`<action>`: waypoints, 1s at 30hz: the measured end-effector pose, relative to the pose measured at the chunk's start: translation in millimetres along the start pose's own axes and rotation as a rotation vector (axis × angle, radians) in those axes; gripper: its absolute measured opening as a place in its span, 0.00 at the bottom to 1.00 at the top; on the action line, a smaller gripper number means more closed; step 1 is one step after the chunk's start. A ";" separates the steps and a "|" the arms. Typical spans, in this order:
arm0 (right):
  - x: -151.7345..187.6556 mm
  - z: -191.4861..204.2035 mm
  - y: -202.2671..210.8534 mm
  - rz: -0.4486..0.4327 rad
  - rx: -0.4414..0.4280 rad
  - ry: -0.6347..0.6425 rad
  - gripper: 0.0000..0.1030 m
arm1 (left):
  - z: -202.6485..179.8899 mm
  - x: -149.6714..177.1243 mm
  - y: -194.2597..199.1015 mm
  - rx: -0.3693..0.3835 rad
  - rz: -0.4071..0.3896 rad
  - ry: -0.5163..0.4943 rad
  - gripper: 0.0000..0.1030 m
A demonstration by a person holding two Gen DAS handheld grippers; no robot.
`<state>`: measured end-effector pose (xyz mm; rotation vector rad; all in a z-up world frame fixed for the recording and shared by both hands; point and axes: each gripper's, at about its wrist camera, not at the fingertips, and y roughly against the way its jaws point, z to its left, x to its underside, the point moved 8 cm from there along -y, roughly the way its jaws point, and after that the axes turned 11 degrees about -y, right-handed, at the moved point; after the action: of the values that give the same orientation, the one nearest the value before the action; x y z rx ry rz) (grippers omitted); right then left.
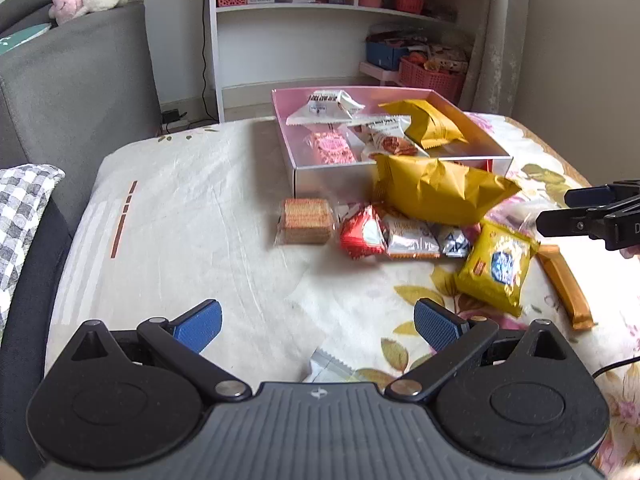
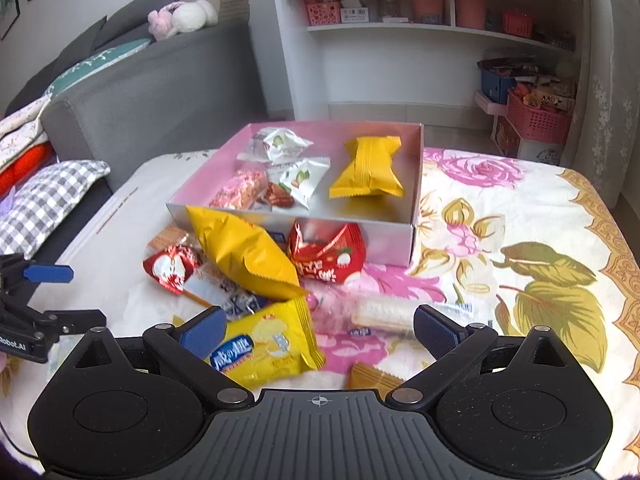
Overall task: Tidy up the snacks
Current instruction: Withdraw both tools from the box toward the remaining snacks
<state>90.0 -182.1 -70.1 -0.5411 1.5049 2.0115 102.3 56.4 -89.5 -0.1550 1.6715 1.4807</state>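
A pink-lined box (image 1: 400, 168) (image 2: 414, 184) sits on the cloth and holds several snacks, among them a yellow bag (image 2: 370, 168) (image 1: 428, 122). In front of it lies a loose pile: a large yellow bag (image 1: 440, 190) (image 2: 244, 252), red packets (image 1: 362, 232) (image 2: 328, 256), a cracker pack (image 1: 306, 220), a yellow biscuit pack (image 1: 496, 266) (image 2: 268, 344) and a clear wafer pack (image 2: 384, 314). My left gripper (image 1: 318, 326) is open and empty, low over the cloth, a white packet (image 1: 330, 366) beneath it. My right gripper (image 2: 320, 330) is open and empty, over the yellow biscuit pack.
A flowered cloth (image 2: 520, 240) covers the surface. A grey sofa (image 1: 76, 92) with a checked cushion (image 1: 20, 216) stands at the left. White shelves (image 2: 420, 40) and pink baskets (image 2: 538, 120) stand behind. An orange bar (image 1: 564, 284) lies at the right.
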 end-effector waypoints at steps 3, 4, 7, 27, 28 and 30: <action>17.4 -6.1 -7.7 0.036 0.040 0.052 0.98 | 0.1 13.9 -3.8 0.050 0.050 -0.037 0.99; 23.3 -7.4 -10.4 0.049 0.050 0.067 0.98 | -0.5 18.1 -4.2 0.060 0.073 -0.061 0.99; 40.2 -8.4 -17.5 0.094 0.061 0.113 0.98 | -1.4 29.2 -2.6 0.073 0.115 -0.137 0.98; 64.7 -20.2 -5.1 0.110 -0.019 0.175 1.00 | -13.0 54.9 -3.3 0.146 0.180 -0.206 1.00; 64.9 -20.4 -4.7 0.111 -0.016 0.172 1.00 | -13.8 54.1 -3.3 0.143 0.179 -0.201 1.00; 65.5 -21.1 -3.5 0.111 -0.011 0.169 1.00 | -15.9 53.0 -2.6 0.143 0.170 -0.202 1.00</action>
<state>42.3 -188.7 -119.3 -0.6591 1.6574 2.1042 63.4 65.2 -127.9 0.2133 1.6503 1.4415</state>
